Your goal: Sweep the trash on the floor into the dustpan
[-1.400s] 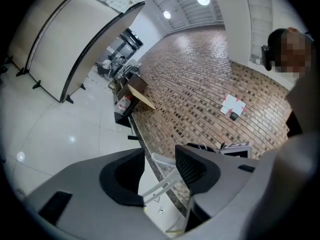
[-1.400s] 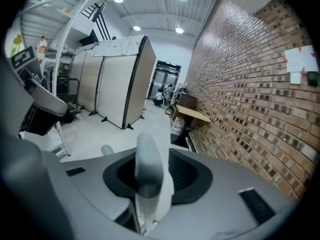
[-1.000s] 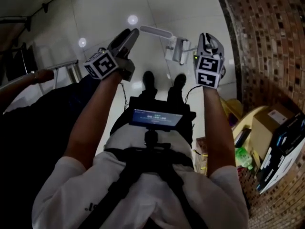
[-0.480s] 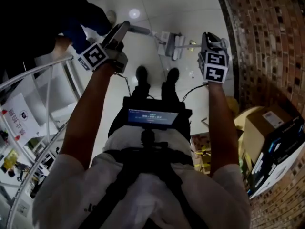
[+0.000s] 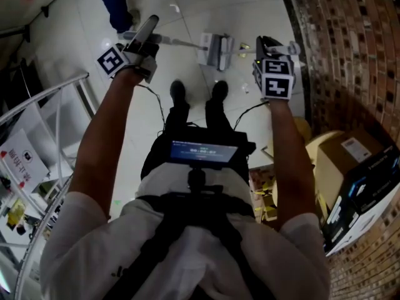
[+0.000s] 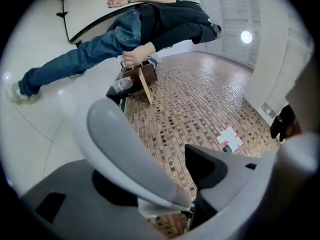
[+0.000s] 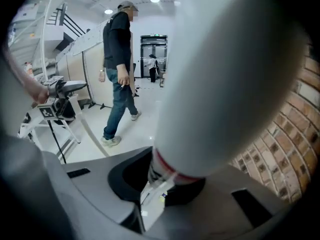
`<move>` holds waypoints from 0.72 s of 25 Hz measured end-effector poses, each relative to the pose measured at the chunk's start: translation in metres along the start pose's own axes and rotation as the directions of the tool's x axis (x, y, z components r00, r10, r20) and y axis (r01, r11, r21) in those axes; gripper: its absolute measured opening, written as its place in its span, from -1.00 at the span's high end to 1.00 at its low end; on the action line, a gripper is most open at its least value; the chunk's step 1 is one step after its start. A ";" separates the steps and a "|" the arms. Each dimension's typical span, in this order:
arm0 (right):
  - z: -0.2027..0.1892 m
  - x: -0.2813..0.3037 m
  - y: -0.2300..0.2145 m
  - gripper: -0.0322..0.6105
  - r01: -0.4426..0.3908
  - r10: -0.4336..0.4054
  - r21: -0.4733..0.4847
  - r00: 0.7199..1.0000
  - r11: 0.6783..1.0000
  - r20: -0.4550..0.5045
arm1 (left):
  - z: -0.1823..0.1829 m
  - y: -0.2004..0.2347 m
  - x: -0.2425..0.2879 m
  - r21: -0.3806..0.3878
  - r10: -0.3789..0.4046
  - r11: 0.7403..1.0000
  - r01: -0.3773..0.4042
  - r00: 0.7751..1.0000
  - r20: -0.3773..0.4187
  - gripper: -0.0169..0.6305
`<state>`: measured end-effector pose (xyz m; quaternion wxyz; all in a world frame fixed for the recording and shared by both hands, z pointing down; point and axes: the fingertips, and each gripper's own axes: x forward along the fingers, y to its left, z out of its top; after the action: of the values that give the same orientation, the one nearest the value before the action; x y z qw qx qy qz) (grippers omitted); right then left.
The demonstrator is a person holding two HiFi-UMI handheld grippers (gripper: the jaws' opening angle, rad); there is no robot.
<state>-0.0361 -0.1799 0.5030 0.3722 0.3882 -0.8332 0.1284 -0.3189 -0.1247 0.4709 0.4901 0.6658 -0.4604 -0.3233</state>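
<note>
My left gripper (image 5: pixel 145 37) is held out at the upper left of the head view. A flat grey handle (image 6: pixel 125 149) lies between its closing jaws and is carried by them. From that handle a white pole (image 5: pixel 178 42) runs to the white and grey dustpan and broom head (image 5: pixel 215 50) on the pale floor ahead of my shoes. My right gripper (image 5: pixel 272 50) is shut on a thick white broom handle (image 7: pixel 220 84) with a red band. Small pale specks near my shoes cannot be told from glints.
A curved brick wall (image 5: pixel 350 49) rises at the right, with a cardboard box (image 5: pixel 347 158) and a black box (image 5: pixel 369 199) at its foot. A metal railing (image 5: pixel 59 102) stands at the left. One person (image 6: pixel 150 26) bends over a box; another (image 7: pixel 120 69) walks nearby.
Both grippers have swung left and a little up in the head view with their handles. The dustpan end shifted left. The dark-clothed person at the left has gone to the top edge.
</note>
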 end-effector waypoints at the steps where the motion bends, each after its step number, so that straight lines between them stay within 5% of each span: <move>1: -0.002 -0.005 -0.005 0.82 0.004 -0.003 -0.002 1.000 1.000 0.003 | -0.003 -0.002 0.004 -0.008 -0.021 1.000 0.021 1.000 -0.013 0.10; 4: -0.012 -0.025 -0.030 0.83 0.025 -0.026 0.011 1.000 1.000 0.008 | -0.007 -0.011 0.013 -0.025 -0.085 0.996 0.085 0.996 -0.011 0.67; 6: -0.017 -0.040 -0.047 0.84 0.047 -0.047 0.015 0.999 0.999 0.006 | -0.008 -0.016 0.015 -0.055 -0.117 0.992 0.117 0.993 0.016 0.84; 14: -0.007 -0.080 -0.098 0.84 0.153 -0.151 -0.026 0.987 0.988 0.053 | -0.021 -0.040 0.011 -0.137 -0.214 0.964 0.226 0.972 0.098 0.95; 18: -0.043 -0.052 -0.102 0.80 0.155 -0.155 0.074 0.988 0.985 -0.001 | -0.036 -0.046 0.013 -0.138 -0.201 0.967 0.216 0.973 0.110 0.95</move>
<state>0.0840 -0.1976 0.4877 0.3646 0.4657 -0.7960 0.1289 -0.2693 -0.1194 0.4388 0.4793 0.6558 -0.3851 -0.4380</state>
